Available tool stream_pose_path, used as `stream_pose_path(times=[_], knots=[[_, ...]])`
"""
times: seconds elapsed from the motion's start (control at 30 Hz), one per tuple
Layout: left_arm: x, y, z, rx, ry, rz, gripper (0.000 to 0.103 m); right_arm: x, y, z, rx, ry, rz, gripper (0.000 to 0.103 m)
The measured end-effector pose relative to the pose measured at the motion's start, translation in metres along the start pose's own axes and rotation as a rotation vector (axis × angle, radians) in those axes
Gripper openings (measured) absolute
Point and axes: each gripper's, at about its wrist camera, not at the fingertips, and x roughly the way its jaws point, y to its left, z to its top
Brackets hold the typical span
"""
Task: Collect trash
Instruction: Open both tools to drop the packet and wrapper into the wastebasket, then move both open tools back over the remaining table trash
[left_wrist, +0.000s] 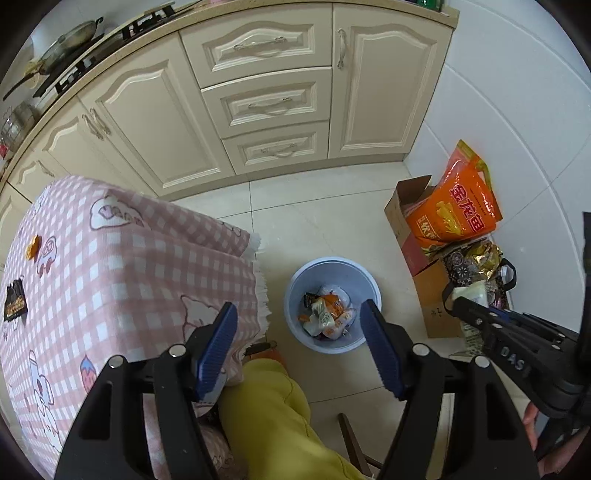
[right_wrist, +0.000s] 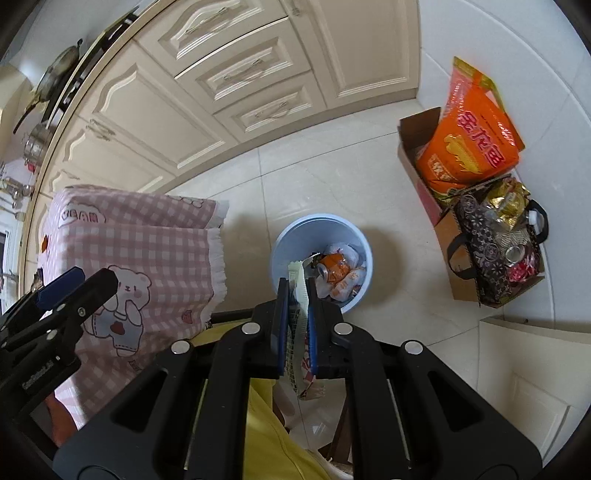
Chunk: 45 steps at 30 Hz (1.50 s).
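Right now my right gripper (right_wrist: 297, 295) has its jaws clamped on a flat white wrapper (right_wrist: 300, 284). Its long side runs straight out along my fingers, and its tip points at the blue bin (right_wrist: 284, 236), just past and below it. This hand is nearer the bin. My left gripper (left_wrist: 299, 345) has its jaws wide apart, empty, beside the bench (left_wrist: 129, 258)

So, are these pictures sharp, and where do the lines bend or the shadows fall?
Left wrist view: sharp; cabinet edges bow near the dark rim. Right wrist view: the bin casts a soft shadow on the floor tiles; the right hand-held gripper looks oversized.
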Motion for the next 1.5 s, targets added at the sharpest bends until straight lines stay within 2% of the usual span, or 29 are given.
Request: stream_pose_path(times=[0.1, 0.17, 0.2, 0.23, 0.3, 0.37, 0.6, 0.87, 1.13, 1.5], knots=[[-0.006, 0.013, -0.004, -0.017, -0.006, 0.009, 0.068, 0.005, 0.017, 0.004, -0.032, 0.005, 0.013, 0.011], [-0.007, 0.019, -0.006, -0.028, -0.002, 0.008, 0.068, 0.006, 0.025, 0.007, -0.045, 0.011, 0.018, 0.035], [-0.009, 0.024, -0.008, -0.033, 0.001, 0.007, 0.068, 0.005, 0.03, 0.009, -0.041, 0.014, 0.012, 0.071], [-0.01, 0.027, -0.009, -0.038, 0.002, 0.007, 0.068, 0.003, 0.032, 0.008, -0.037, 0.001, 0.01, 0.075], [-0.014, 0.035, -0.012, -0.047, -0.004, 0.011, 0.068, -0.005, 0.04, 0.007, -0.056, -0.054, -0.008, 0.075], [-0.017, 0.04, -0.015, -0.056, -0.008, 0.009, 0.068, -0.007, 0.047, 0.006, -0.084, -0.052, -0.031, 0.075], [-0.028, 0.049, -0.024, -0.071, -0.02, -0.026, 0.068, -0.018, 0.057, -0.003, -0.095, -0.049, -0.028, 0.075], [-0.052, 0.078, -0.035, -0.135, -0.057, -0.05, 0.071, -0.041, 0.092, -0.009, -0.154, -0.088, 0.006, 0.075], [-0.081, 0.148, -0.052, -0.272, -0.117, -0.026, 0.077, -0.047, 0.147, -0.017, -0.248, -0.072, 0.044, 0.076], [-0.106, 0.265, -0.093, -0.461, -0.143, 0.032, 0.08, -0.034, 0.233, -0.03, -0.375, -0.022, 0.052, 0.076]])
